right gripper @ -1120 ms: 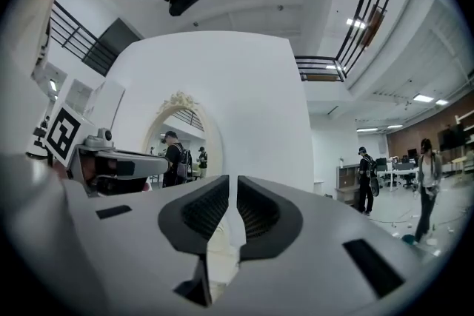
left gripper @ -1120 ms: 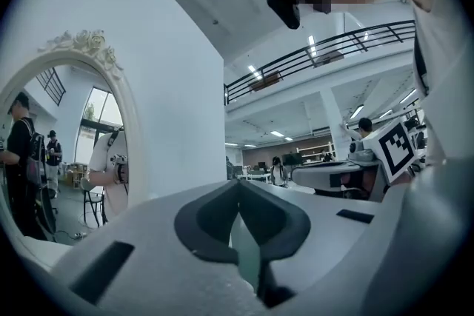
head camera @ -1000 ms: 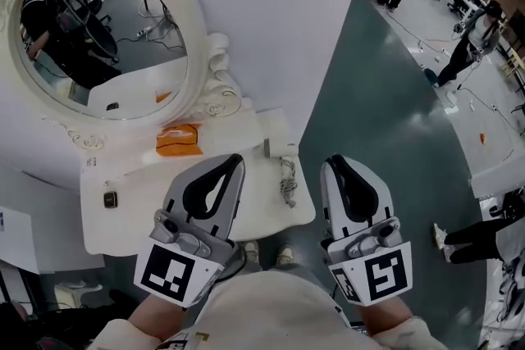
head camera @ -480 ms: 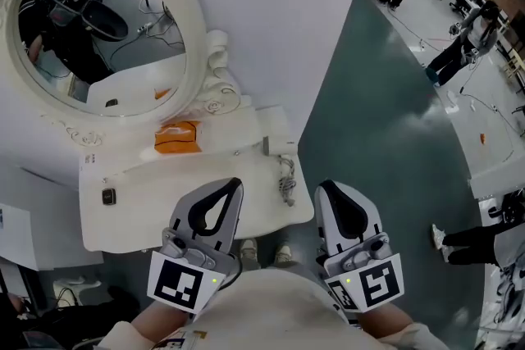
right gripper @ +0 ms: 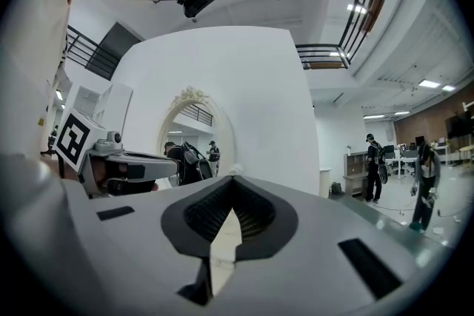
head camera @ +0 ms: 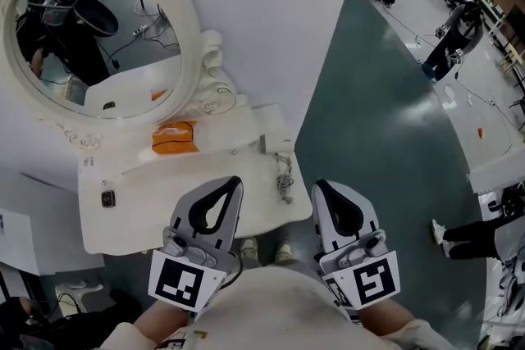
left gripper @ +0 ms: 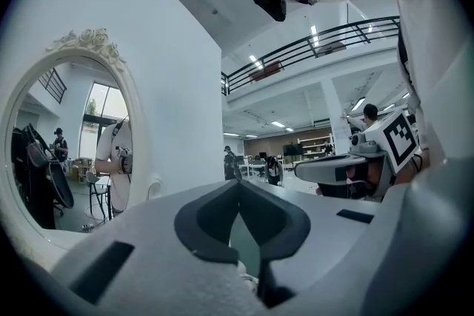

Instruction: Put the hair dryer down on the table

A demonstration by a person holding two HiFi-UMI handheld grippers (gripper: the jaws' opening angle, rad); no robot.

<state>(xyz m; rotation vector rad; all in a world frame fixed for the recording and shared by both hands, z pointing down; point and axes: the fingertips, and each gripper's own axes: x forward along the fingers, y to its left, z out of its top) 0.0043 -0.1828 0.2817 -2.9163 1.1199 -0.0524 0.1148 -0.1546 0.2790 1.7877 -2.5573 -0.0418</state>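
A white dressing table point(head camera: 131, 225) stands under an oval mirror point(head camera: 90, 37). At the table's back right lies a white thing point(head camera: 275, 142) with a coiled cord point(head camera: 284, 179); it may be the hair dryer, but it is too small to tell. My left gripper point(head camera: 233, 181) point(left gripper: 238, 185) hovers over the table's front edge, shut and empty. My right gripper point(head camera: 321, 185) point(right gripper: 233, 181) hangs just off the table's right edge over the floor, its jaws together with nothing between them.
An orange box point(head camera: 174, 138) sits at the back of the table and a small dark object point(head camera: 108, 198) at its left. Green floor point(head camera: 385, 135) stretches to the right, with people point(head camera: 449, 41) standing far off. My shoes point(head camera: 264, 252) show below the table edge.
Both grippers have drawn back a little toward my body, the right one more. The right jaws have closed the last bit.
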